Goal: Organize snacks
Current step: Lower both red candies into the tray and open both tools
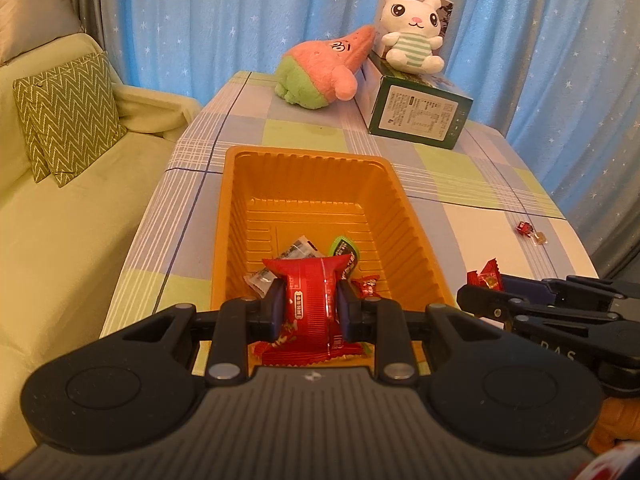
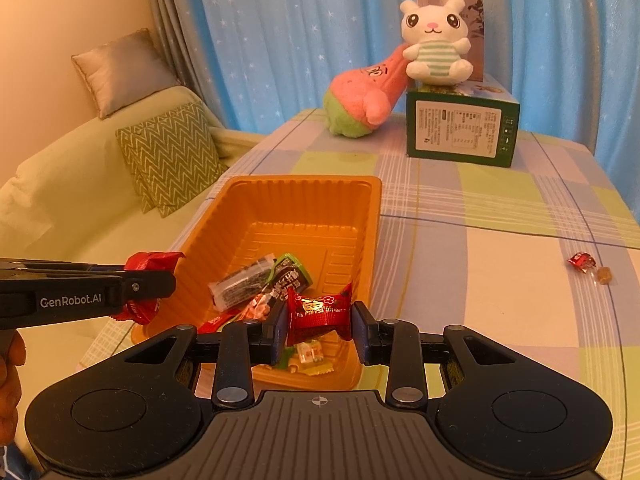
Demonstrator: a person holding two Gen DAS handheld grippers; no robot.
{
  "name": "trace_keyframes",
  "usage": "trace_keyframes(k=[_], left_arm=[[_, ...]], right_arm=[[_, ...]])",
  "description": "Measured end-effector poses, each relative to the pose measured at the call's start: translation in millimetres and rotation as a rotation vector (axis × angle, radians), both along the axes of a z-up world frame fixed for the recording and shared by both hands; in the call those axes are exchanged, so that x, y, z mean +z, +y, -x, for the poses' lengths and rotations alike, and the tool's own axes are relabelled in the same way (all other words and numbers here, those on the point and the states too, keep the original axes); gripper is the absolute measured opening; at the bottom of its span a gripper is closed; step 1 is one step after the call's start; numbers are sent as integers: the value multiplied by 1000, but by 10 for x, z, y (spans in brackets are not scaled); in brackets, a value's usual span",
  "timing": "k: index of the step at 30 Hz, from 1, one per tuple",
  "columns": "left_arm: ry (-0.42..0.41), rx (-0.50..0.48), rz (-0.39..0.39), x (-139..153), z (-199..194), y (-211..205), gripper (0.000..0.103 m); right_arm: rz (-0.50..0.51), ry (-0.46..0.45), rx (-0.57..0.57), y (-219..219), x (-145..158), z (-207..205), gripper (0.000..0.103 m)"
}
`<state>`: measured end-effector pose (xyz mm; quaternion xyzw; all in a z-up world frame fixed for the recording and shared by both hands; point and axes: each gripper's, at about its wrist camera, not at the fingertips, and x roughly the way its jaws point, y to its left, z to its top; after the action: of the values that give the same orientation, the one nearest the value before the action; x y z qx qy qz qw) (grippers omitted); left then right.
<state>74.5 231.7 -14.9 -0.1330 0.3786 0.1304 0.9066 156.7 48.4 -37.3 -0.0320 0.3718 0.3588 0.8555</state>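
An orange plastic tray stands on the checked tablecloth and holds several wrapped snacks. My left gripper is shut on a red snack packet over the tray's near end; it also shows in the right wrist view at the tray's left rim. My right gripper is shut on a red foil candy over the tray's near right corner; it also shows in the left wrist view. Two small candies lie on the cloth to the right.
A green box stands at the table's far side with a white rabbit plush on it. A pink and green plush leans beside it. A sofa with cushions is on the left.
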Motion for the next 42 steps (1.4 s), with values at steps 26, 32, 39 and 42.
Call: trace_keyframes(k=[26, 32, 39, 42], left_arm=[[5, 59, 52, -250, 90, 243, 34], [-5, 66, 47, -208, 126, 275, 39], [-12, 68, 38, -172, 214, 260, 52], [-17, 64, 36, -144, 264, 210, 58]], right_arm=[[-9, 38, 17, 186, -169, -185, 34], [-25, 28, 42, 310, -150, -224, 38], [-32, 43, 26, 202, -143, -198, 70], [-30, 61, -6, 38, -136, -135, 70]])
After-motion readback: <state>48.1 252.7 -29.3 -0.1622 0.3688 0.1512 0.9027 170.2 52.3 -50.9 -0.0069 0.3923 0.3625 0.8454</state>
